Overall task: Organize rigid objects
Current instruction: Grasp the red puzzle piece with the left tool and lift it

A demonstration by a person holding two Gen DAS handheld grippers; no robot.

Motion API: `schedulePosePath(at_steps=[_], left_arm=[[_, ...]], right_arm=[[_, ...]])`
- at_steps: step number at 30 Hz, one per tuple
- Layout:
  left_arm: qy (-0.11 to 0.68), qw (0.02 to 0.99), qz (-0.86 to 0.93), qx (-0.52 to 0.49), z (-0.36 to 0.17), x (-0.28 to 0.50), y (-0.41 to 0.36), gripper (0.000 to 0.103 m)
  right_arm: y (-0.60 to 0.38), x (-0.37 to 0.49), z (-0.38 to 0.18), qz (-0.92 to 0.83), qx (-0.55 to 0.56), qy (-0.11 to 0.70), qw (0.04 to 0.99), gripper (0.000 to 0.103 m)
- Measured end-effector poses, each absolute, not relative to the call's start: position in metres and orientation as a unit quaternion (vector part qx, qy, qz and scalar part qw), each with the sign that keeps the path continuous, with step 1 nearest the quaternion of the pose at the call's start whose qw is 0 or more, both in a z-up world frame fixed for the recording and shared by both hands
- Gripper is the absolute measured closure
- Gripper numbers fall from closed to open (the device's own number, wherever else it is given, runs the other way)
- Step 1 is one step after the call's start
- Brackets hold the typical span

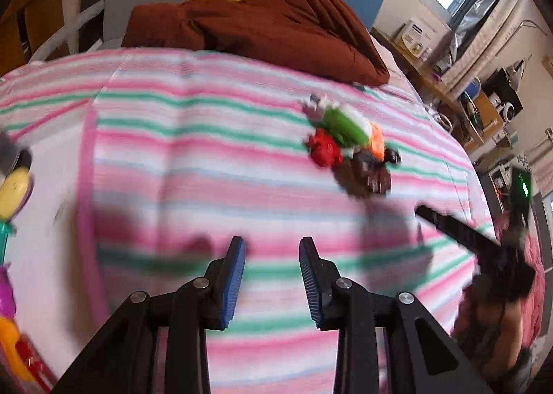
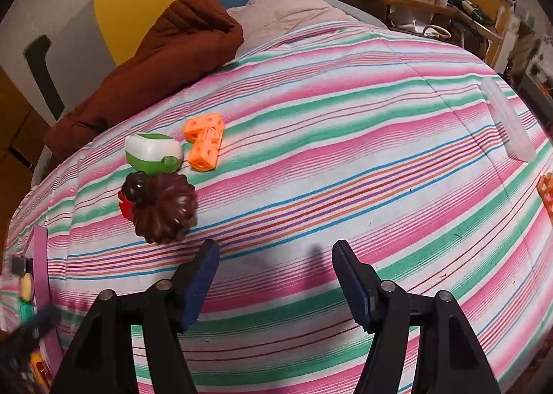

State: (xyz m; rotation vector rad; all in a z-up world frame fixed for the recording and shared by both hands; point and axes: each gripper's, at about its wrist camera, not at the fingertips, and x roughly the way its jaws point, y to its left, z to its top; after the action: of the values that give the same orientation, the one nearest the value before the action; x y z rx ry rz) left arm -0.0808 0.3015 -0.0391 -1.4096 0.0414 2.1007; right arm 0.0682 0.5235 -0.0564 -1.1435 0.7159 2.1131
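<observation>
While I hold both grippers over the striped blanket, a cluster of toys lies ahead: a brown fluted mould, a green-and-white toy just behind it, and orange cubes beside that. My left gripper is narrowly parted, my right gripper spread wide; both are empty.

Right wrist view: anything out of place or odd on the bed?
Mostly tidy: the toys sit bunched in one pile. Two things lie apart from it: a clear lid-like strip near the right edge of the blanket, and an orange piece cut off by the frame.
</observation>
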Motion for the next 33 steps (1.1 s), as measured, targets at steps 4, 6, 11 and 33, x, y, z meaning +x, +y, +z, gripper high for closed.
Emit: schedulePosePath(at_steps=[4, 6, 11, 33], left_arm=[[0.002, 0.308, 0.783, -0.54, -0.045, -0.102, 0.332, 0.071], [-0.01, 0.309, 0.772, -0.556, -0.052, -0.115, 0.351, 0.071], [-0.016, 0.291, 0.768, -0.57, -0.065, -0.139, 0.384, 0.071], [0.047, 0.333, 0.783, -0.523, -0.083, -0.129, 0.385, 0.067]], right_arm=[[0.524, 0.072, -0.052, 0.803, -0.425, 0.28, 0.311, 0.033], [0.527, 0.073, -0.052, 0.802, -0.422, 0.287, 0.311, 0.033], [0.53, 0.077, -0.051, 0.8, -0.414, 0.307, 0.306, 0.033], [0.535, 0.081, -0.053, 0.795, -0.412, 0.334, 0.296, 0.033]])
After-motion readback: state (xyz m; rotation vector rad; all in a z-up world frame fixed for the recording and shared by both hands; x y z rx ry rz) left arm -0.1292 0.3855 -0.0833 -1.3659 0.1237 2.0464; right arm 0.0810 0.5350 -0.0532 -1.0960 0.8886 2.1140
